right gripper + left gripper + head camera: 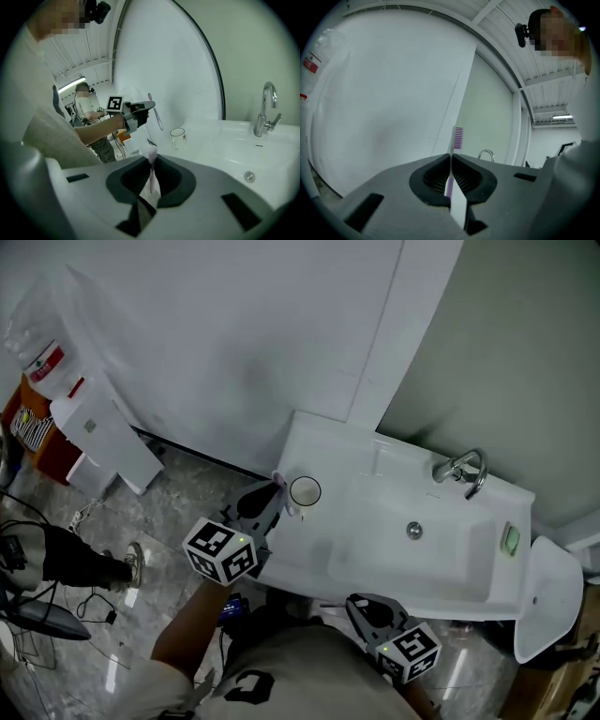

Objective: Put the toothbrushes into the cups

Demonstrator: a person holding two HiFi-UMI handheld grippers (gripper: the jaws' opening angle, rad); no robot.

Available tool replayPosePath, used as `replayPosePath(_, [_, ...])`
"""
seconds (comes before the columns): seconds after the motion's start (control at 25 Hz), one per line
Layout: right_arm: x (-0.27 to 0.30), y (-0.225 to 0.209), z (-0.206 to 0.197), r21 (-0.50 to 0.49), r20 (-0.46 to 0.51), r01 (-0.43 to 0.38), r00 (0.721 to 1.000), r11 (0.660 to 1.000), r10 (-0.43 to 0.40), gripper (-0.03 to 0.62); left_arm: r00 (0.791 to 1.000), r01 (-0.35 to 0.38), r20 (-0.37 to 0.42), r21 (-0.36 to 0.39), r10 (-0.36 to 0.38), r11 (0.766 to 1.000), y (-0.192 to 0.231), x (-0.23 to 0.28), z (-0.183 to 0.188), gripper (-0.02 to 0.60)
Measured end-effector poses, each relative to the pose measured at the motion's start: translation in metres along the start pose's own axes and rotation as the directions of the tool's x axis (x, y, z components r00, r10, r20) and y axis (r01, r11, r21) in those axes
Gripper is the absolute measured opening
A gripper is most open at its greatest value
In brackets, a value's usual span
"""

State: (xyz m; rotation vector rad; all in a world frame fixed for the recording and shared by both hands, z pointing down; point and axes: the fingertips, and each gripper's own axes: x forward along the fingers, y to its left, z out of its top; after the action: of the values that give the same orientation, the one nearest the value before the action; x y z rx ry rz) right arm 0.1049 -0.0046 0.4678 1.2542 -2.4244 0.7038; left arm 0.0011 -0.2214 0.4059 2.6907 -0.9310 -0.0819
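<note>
Lowering the brush (pixel 458 138) into the cup (pixel 305 491) should go best if you centre its lower end over the cup's mouth and tip the handle near upright. Let go only once that end is well inside. A release at the rim could, I judge, knock the cup over or drop the brush into the sink (pixel 441 568).

Your left gripper (pixel 277 491) is clamped on the brush's handle, with the purple bristles standing clear beyond the jaws. It sits just left of the cup, close beside the rim but not yet over the mouth. The cup looks empty.

Your right gripper (pixel 358 604) is closed on a second brush (pixel 152 157), pale pink. It hangs well apart from the cup, on your side of it.
</note>
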Motion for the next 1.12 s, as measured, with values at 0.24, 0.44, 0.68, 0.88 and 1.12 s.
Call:
replayPosePath(0.24, [0.026,0.003,0.01,0.011,-0.027,0.031,0.999,0.999,-0.03,0.037,0.998,0.054,-0.02,-0.012,-0.054,0.998,0.026,0.028,-0.005,0.029])
replayPosePath(0.44, [0.041,0.006,0.016,0.013,-0.046,0.056,0.997,0.998,-0.055,0.037,0.995,0.096,-0.033,-0.041,-0.097,0.995,0.037,0.048,-0.013,0.029])
replayPosePath(0.68, [0.048,-0.011,0.026,0.031,-0.013,0.077,0.997,0.997,-0.077,0.037,0.994,0.089,-0.063,-0.035,-0.091,0.995,0.049,0.068,-0.02,0.029])
replayPosePath(0.88, [0.051,-0.018,0.032,0.012,-0.022,-0.001,1.0,1.0,0.001,0.035,0.997,0.043,-0.069,-0.039,-0.046,0.998,0.05,0.064,-0.019,0.029])
replayPosePath(1.12, [0.057,-0.023,0.036,-0.025,-0.031,-0.073,0.997,0.997,0.072,0.035,0.997,-0.009,-0.079,-0.074,0.003,0.997,0.054,0.063,-0.025,0.029])
